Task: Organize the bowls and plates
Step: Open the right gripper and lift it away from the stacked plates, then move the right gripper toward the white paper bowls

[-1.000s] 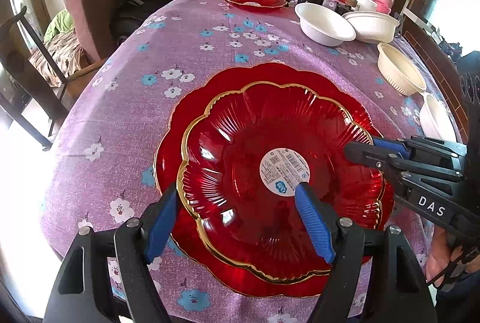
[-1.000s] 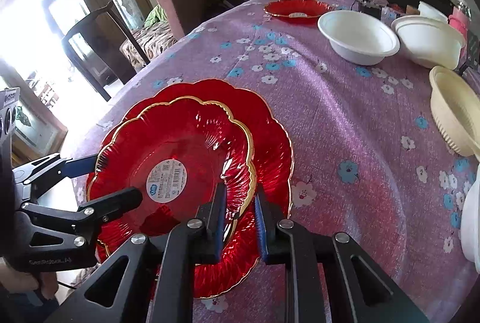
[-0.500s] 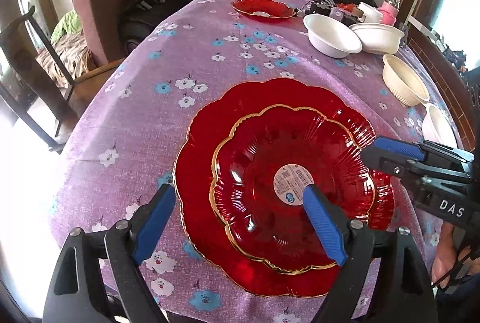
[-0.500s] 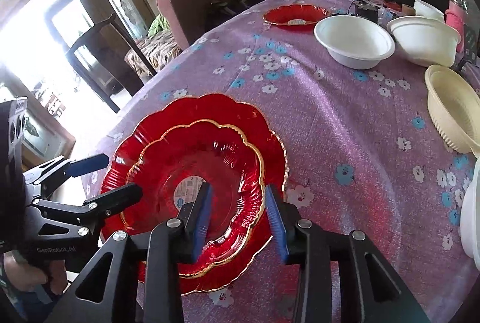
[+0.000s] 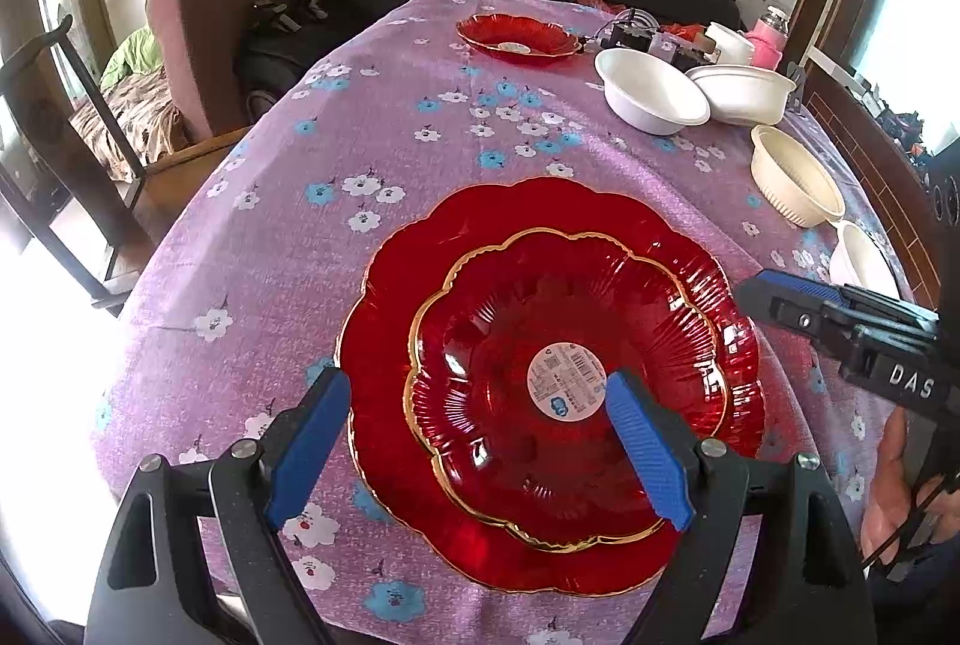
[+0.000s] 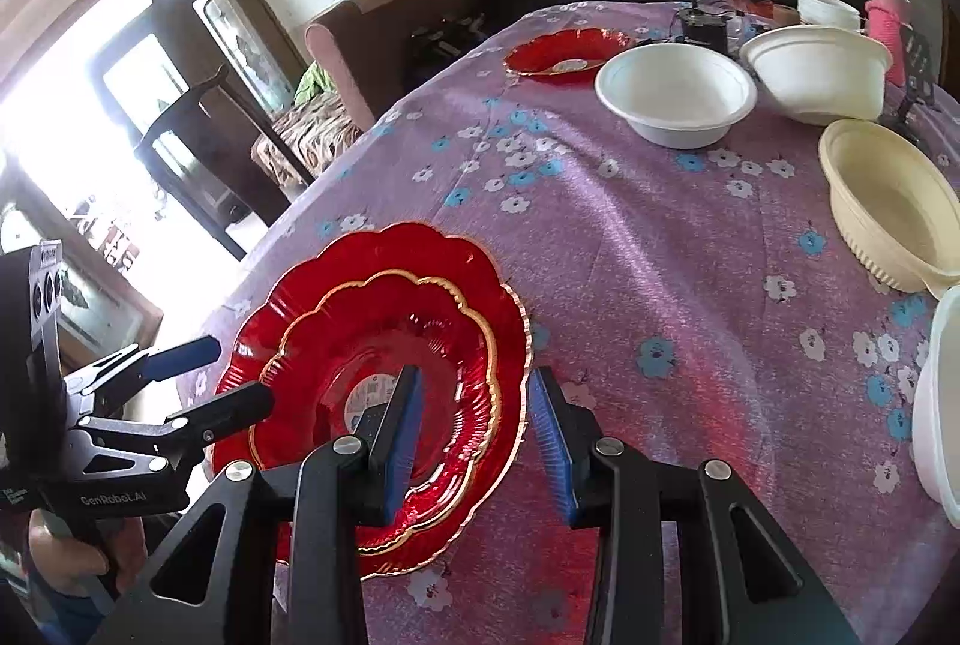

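A small red glass plate point(image 5: 540, 333) with a gold rim and a round label lies nested on a larger red plate point(image 5: 390, 345) near the table's front edge. My left gripper point(image 5: 480, 441) hangs open over the near side of the stack, touching nothing. In the right wrist view, my right gripper point(image 6: 477, 435) stands open above the right rim of the large plate point(image 6: 480, 273) and the small plate point(image 6: 360, 339), its pads clear of both. A third red plate point(image 5: 516, 36) sits at the far end. Each gripper shows at the edge of the other's view.
Two white bowls point(image 5: 651, 96) point(image 5: 741, 90) stand at the back right, a cream ribbed bowl point(image 5: 795, 183) and another white bowl point(image 5: 864, 261) along the right side. A purple flowered cloth point(image 5: 420, 153) covers the table. Clutter and a pink bottle point(image 5: 765, 45) sit far right; chairs stand left.
My right gripper has opened off the small plate's rim and drawn back a little. My left gripper opened wider. The small plate now rests on the large one.
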Tool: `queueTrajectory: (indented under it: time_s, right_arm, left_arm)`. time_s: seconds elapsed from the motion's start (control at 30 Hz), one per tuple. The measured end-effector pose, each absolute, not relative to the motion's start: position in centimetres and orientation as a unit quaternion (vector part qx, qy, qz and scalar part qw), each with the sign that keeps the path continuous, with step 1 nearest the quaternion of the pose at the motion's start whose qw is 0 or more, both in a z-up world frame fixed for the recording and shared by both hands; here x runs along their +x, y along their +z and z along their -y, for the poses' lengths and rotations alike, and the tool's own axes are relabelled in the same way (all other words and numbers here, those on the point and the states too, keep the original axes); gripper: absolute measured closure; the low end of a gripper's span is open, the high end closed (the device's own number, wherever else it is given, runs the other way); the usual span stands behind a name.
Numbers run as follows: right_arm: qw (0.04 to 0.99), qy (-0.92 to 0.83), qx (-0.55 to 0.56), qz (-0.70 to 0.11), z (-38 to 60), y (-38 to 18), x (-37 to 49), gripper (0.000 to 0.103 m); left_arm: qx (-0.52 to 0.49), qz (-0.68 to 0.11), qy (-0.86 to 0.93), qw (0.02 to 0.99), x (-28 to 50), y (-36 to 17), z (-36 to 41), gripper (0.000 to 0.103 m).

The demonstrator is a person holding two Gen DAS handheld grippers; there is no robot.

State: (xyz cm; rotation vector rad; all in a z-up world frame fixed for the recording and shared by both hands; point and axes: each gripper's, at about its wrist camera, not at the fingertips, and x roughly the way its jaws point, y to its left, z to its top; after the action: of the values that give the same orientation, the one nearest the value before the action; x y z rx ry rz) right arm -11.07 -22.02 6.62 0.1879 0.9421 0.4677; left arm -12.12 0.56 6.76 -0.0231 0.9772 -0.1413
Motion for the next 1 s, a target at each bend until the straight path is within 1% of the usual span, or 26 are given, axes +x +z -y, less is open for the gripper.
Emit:
queueTrajectory:
  time_s: [0.27, 0.43, 1.0]
  right_arm:
    - [0.87, 0.217, 0.09, -0.433, 23.8, 7.9, -10.3, 0.061]
    - [0.876, 0.207, 0.106, -0.422, 25.9, 8.3, -10.2, 0.055]
    - [0.891, 0.135, 0.186, -0.392, 36.5, 8.4, -12.3, 0.055]
  left_arm:
    - [-0.005, -0.472, -0.07, 0.879, -11.9, 6.7, 0.7, 0.016]
    - [-0.002, -0.473, -0.074, 0.878, -12.0, 6.7, 1.4, 0.016]
    - [0.034, -0.466, -0.115, 0.876, -11.7, 7.6, 7.1, 0.016]
